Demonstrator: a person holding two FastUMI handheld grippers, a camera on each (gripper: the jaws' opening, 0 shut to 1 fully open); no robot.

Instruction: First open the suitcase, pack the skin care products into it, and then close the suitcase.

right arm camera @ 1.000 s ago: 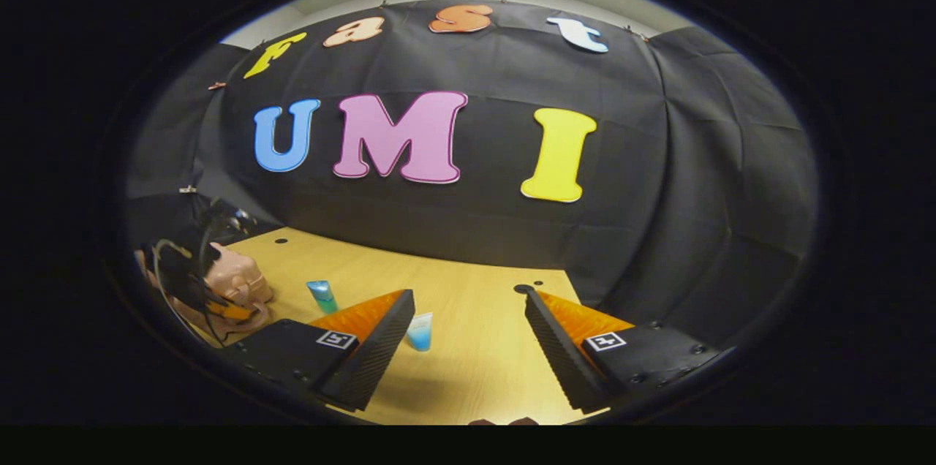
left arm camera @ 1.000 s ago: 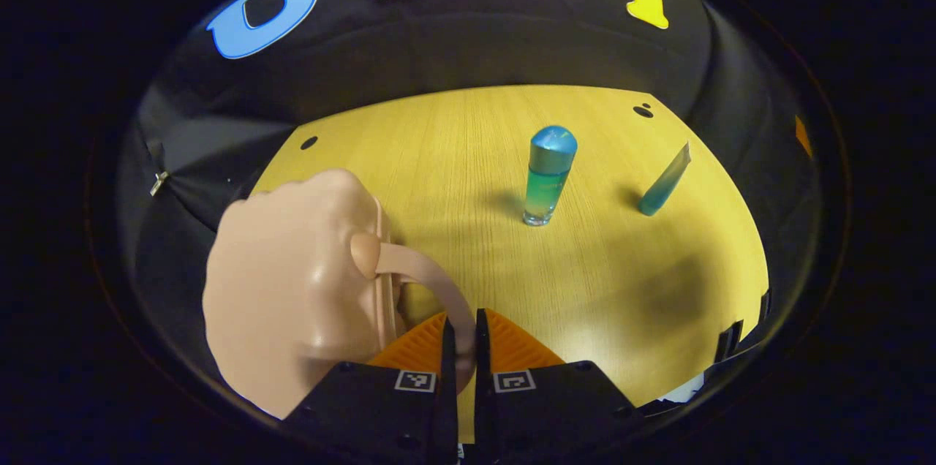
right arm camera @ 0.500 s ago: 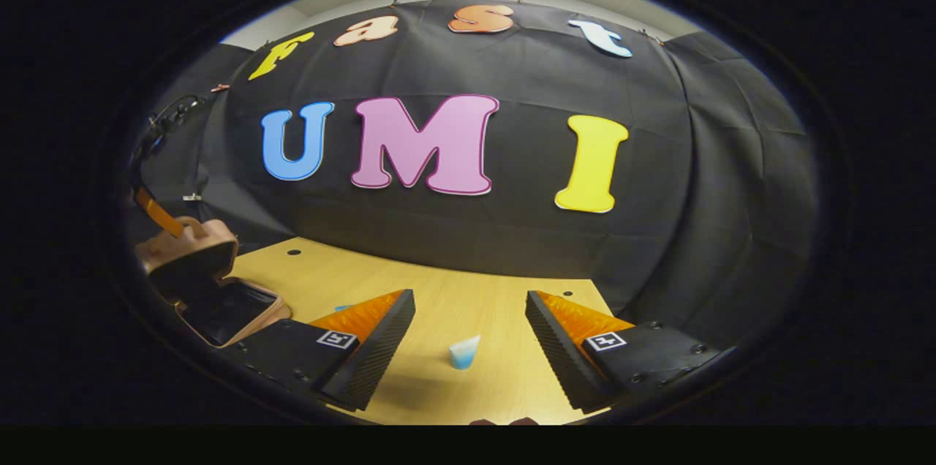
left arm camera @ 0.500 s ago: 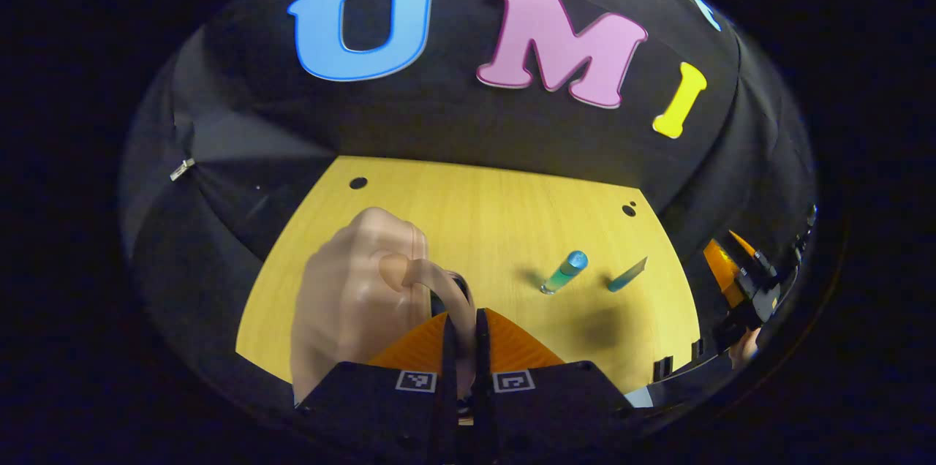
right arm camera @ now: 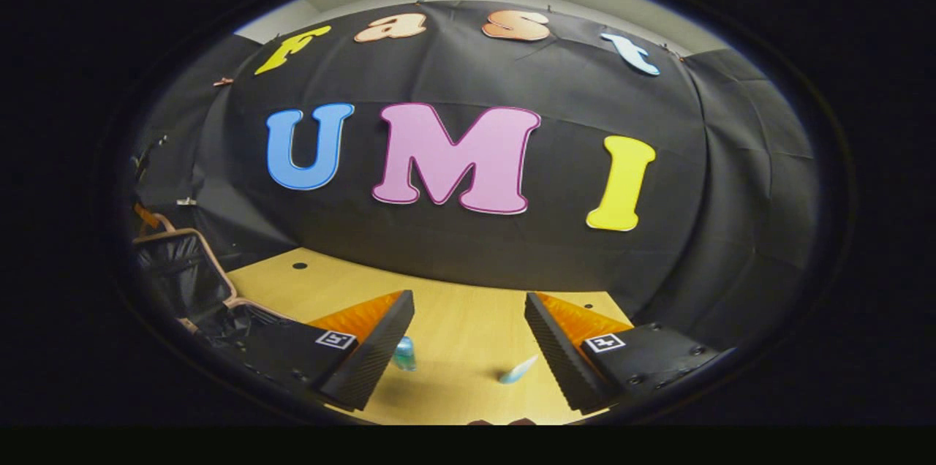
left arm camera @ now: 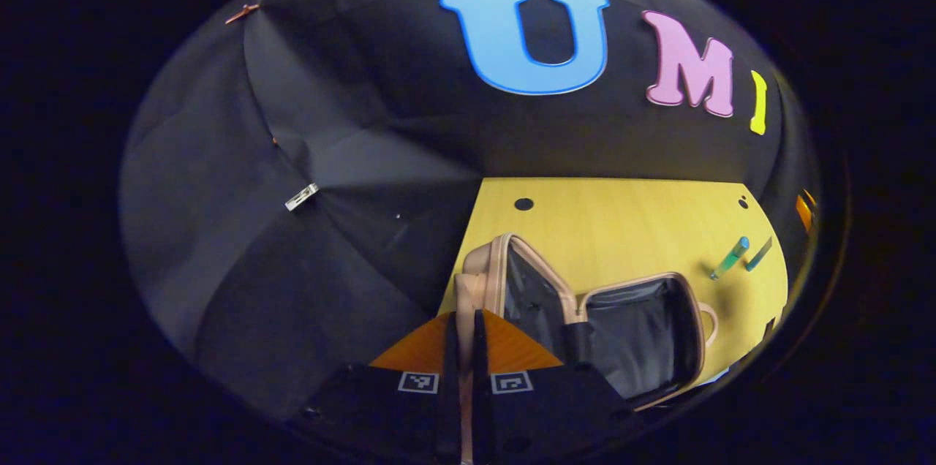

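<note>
Table (left arm camera: 629,216): wooden, bears everything.
Suitcase (left arm camera: 636,337): lies open at the table's left edge, lid (left arm camera: 512,282) raised.
Left gripper (left arm camera: 462,326): clamped on the lid's handle.
Right gripper (right arm camera: 468,319): fingers spread, holding nothing.
Bottle (left arm camera: 730,258) and tube (left arm camera: 759,254): side by side, well apart from the suitcase.

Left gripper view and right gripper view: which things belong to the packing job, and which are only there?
Belong to the job:
- pink hard-shell suitcase, open, dark lining
- blue-green bottle with blue cap
- teal squeeze tube
- left gripper, jaws shut on the lid's handle
- right gripper, jaws open

Only there:
- yellow wooden table
</note>
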